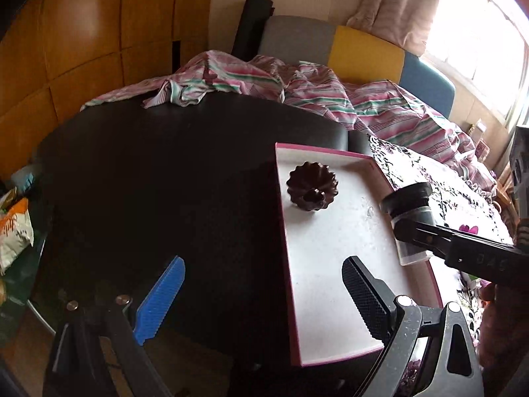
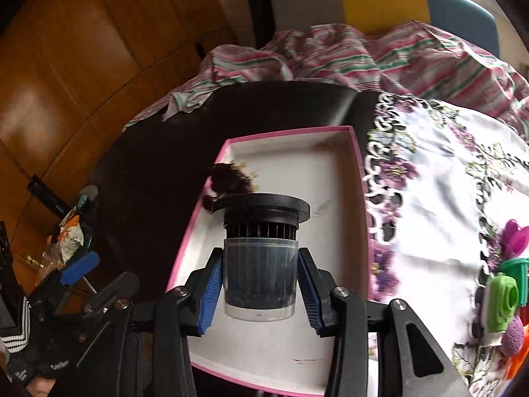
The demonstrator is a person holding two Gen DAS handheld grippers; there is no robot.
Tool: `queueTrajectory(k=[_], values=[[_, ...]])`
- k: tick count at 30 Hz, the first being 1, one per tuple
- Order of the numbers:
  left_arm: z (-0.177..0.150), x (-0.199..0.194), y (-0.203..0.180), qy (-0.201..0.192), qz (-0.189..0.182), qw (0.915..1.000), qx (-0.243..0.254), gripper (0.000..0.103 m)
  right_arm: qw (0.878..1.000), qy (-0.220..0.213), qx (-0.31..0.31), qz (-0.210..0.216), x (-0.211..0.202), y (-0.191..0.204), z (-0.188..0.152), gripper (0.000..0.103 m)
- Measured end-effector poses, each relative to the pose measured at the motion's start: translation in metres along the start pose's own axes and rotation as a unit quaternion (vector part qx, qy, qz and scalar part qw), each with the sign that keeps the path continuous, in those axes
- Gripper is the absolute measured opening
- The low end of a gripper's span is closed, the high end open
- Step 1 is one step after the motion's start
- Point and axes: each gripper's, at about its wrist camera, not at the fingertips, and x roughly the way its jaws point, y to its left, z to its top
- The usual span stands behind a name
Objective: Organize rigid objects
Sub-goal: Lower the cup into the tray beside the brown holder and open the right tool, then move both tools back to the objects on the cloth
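Pink-rimmed tray lies under the black-capped clear cylinder that your right gripper clamps. Your left gripper hangs spread wide, holding nothing, while a dark fluted mould sits in the tray's far corner.

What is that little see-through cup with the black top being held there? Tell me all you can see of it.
The clear plastic canister with a black ribbed collar and wide flat black cap looks dark inside. It is upright in the right wrist view, squeezed at its sides between the right tongs, above the pink-rimmed white tray. Whether it touches the tray is unclear.
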Motion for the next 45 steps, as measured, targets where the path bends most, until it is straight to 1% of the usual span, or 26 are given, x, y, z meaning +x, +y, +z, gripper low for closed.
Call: queueTrajectory(k=[2,6,9,12,14,18,25,29,39,45], values=[[-0.001,0.000,0.005,0.004,0.000,1.0000,-0.007,0.097,1.000,0.003,-0.001,0.006,0.005,0.006,0.002,0.044],[-0.001,-0.002,0.012,-0.002,0.014,0.9999,-0.008,0.097,1.000,0.014,0.004,0.022,0.020,0.015,0.006,0.044],[0.001,-0.002,0.019,-0.004,0.015,0.9998,-0.014,0.097,0.999,0.025,0.012,0.037,0.035,0.020,0.012,0.044],[0.002,-0.002,0.025,-0.005,0.022,0.9995,-0.022,0.097,0.997,0.052,0.019,0.052,0.059,0.024,0.015,0.044],[0.003,-0.001,0.028,-0.004,0.022,0.9993,-0.029,0.097,0.996,0.070,0.019,0.046,0.076,0.027,0.015,0.044],[0.002,-0.001,0.029,-0.004,0.023,0.9994,-0.028,0.097,0.995,0.078,0.027,0.051,0.088,0.027,0.014,0.044],[0.002,-0.003,0.024,-0.007,0.024,0.9996,-0.015,0.097,0.996,0.072,0.025,0.056,0.080,0.025,0.012,0.045],[0.003,-0.007,0.020,-0.012,0.025,0.9996,-0.010,0.097,0.996,0.060,0.020,0.056,0.070,0.020,0.006,0.047],[0.005,-0.023,0.007,-0.029,0.021,0.9993,0.010,0.097,1.000,0.015,0.001,0.019,0.029,0.014,0.000,0.049],[0.003,-0.029,-0.004,-0.036,0.015,0.9987,0.033,0.097,1.000,-0.010,-0.003,-0.005,0.012,0.010,0.001,0.050]])
